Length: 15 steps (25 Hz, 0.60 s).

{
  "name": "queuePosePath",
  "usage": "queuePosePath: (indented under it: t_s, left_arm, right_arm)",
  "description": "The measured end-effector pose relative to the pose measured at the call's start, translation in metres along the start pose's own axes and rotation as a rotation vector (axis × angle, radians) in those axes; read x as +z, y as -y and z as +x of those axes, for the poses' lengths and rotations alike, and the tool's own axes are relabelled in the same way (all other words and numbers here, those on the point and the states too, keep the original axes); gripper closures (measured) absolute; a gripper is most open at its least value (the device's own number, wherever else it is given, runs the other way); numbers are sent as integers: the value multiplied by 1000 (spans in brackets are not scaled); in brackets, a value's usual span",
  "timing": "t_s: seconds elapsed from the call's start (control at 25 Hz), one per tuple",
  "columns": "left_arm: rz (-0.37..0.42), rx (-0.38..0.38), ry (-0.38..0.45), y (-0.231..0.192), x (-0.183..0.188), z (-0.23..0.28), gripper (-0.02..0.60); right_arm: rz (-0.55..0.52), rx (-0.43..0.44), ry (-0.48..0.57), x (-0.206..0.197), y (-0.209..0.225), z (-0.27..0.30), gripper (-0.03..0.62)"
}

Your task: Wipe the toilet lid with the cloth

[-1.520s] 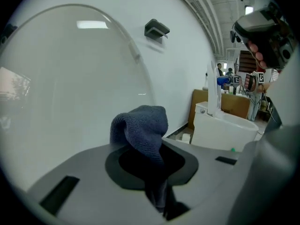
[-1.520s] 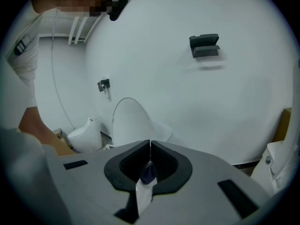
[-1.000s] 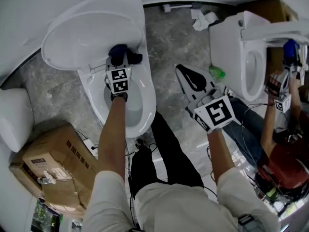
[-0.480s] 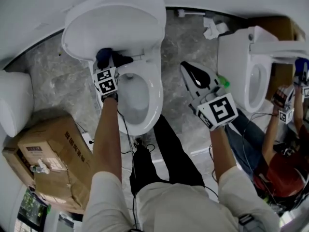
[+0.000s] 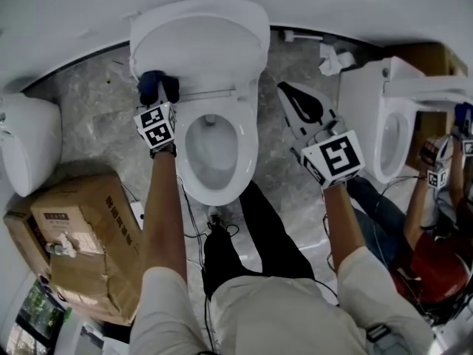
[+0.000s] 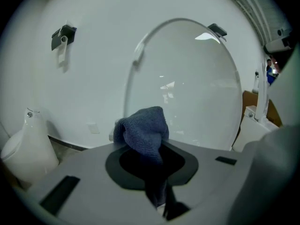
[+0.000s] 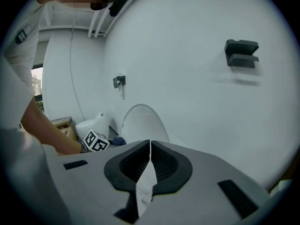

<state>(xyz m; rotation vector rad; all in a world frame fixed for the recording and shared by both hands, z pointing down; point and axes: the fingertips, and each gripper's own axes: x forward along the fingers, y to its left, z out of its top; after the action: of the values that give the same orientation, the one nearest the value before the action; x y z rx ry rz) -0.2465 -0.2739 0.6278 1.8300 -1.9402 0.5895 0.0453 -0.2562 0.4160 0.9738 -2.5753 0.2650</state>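
The left gripper was clamped on the dark blue cloth, and a wad of it bulged out past the jaws. The cloth sat at the 7 o'clock corner of the raised toilet lid, just beside the hinge line. Whether it was actually pressing on the lid could not be told.

Seen along the left gripper, the lid stood upright with its long axis running 6 to 12. Nearly all of its white face spread toward 1 o'clock from the cloth. By my reckoning the wipe would have had to travel up and across toward that side.

The right gripper had its jaws closed together on nothing. It hung over the floor at 3 o'clock of the toilet bowl, well apart from the lid. The left hand was plainly the nearer one.
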Motion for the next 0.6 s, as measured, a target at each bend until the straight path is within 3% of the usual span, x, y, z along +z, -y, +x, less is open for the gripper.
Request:
queuePosePath:
  t_s: [0.2,0.36,0.6]
  left_arm:
    - [57,-31,104,9,61,-23,531]
    - [74,-56,174,20,93,-46,531]
    - [78,-178,228,53,140,-90,529]
  right_arm:
    - [-62,19,35,40,-2,9,563]
    - [-39,56,48,62,-2,12,563]
    - [-73,117,35,79,-5,25,563]
